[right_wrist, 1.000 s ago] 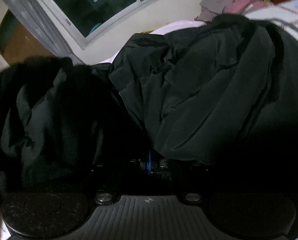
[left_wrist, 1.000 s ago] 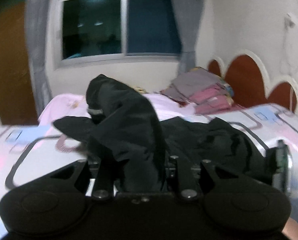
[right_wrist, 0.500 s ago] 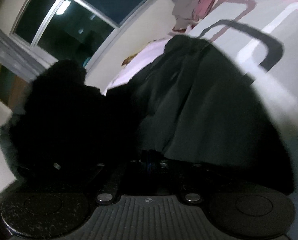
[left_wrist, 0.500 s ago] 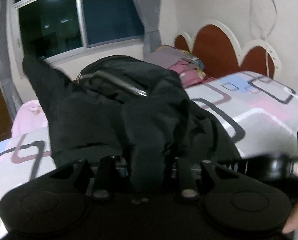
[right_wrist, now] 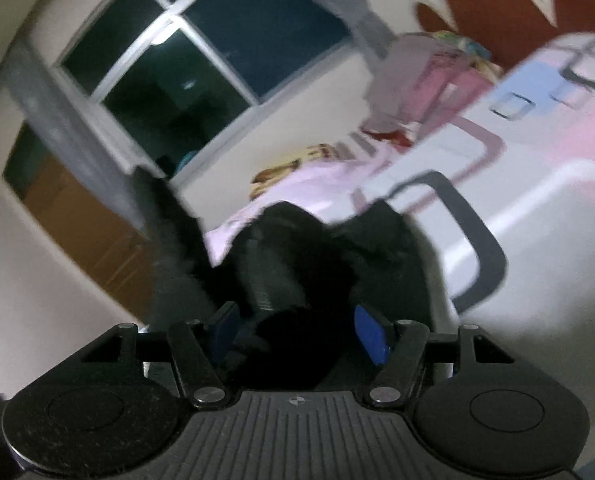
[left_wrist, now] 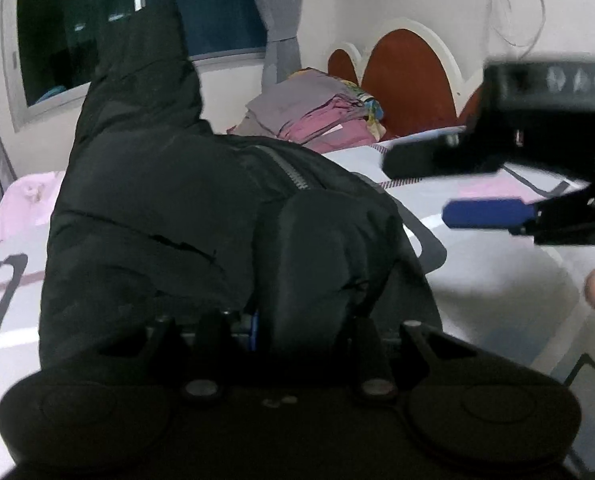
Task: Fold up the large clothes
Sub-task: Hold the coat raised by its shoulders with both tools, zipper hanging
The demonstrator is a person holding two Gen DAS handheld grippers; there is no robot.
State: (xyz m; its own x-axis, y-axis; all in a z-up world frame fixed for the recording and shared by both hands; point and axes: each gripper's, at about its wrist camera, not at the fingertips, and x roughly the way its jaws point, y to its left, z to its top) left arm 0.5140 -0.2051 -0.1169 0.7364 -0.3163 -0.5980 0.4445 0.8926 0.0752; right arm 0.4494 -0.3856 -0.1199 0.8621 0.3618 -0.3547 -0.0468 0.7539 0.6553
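Note:
A large black zip jacket (left_wrist: 185, 216) lies bunched on the patterned bed (left_wrist: 497, 288), one sleeve sticking up before the window. My left gripper (left_wrist: 281, 328) is shut on a fold of the jacket, its fingers buried in the cloth. My right gripper (right_wrist: 297, 332) is open, blue pads (right_wrist: 371, 334) spread apart, with black jacket cloth (right_wrist: 293, 264) lying loose between and ahead of them. The right gripper also shows in the left wrist view (left_wrist: 453, 184), open above the bed to the right of the jacket.
A stack of folded grey and pink clothes (left_wrist: 317, 116) sits by the red scalloped headboard (left_wrist: 409, 80). A dark window (left_wrist: 81, 36) with grey curtains is behind. A brown door (right_wrist: 77, 216) stands at left. A pink sheet (right_wrist: 305, 184) covers the bed's far end.
My right gripper has opened and let go of the jacket, drawing back to the right. The left gripper kept its hold; the jacket dropped lower onto the bed.

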